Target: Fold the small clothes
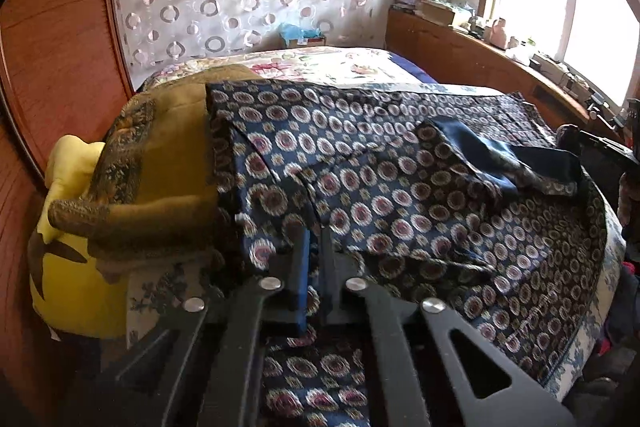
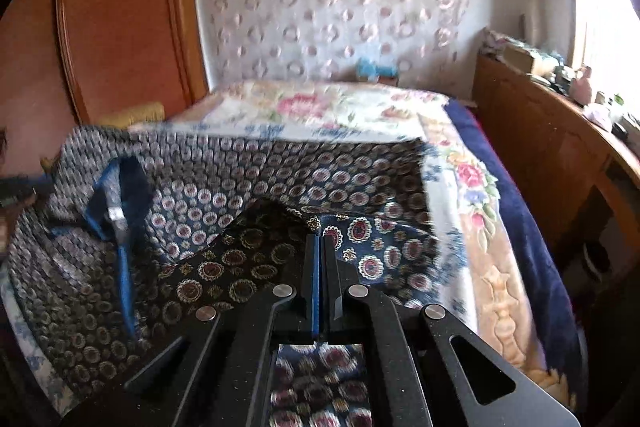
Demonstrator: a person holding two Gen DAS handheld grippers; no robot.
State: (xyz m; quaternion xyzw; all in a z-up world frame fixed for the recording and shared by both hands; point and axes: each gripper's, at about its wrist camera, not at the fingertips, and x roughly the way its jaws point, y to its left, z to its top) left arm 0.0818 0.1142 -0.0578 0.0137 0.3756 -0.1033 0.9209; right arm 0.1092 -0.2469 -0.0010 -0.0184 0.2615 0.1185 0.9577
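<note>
A dark blue garment (image 1: 360,155) printed with round medallions lies spread over the bed, wrinkled. My left gripper (image 1: 316,233) is shut on its near left part, and the cloth bunches up around the fingertips. The right gripper (image 2: 321,239) is shut on a fold of the same garment (image 2: 248,179), whose darker side (image 2: 240,259) rises toward the jaws. In the left wrist view the right gripper (image 1: 600,147) is at the far right, beside a turned-up corner (image 1: 540,163) showing plain navy lining.
A floral bedspread (image 1: 320,63) lies under the garment. An olive-gold patterned cloth pile (image 1: 160,167) and a yellow cushion (image 1: 68,267) sit at the left by a wooden wardrobe (image 1: 52,47). A cluttered wooden ledge (image 1: 480,43) runs under the window on the right.
</note>
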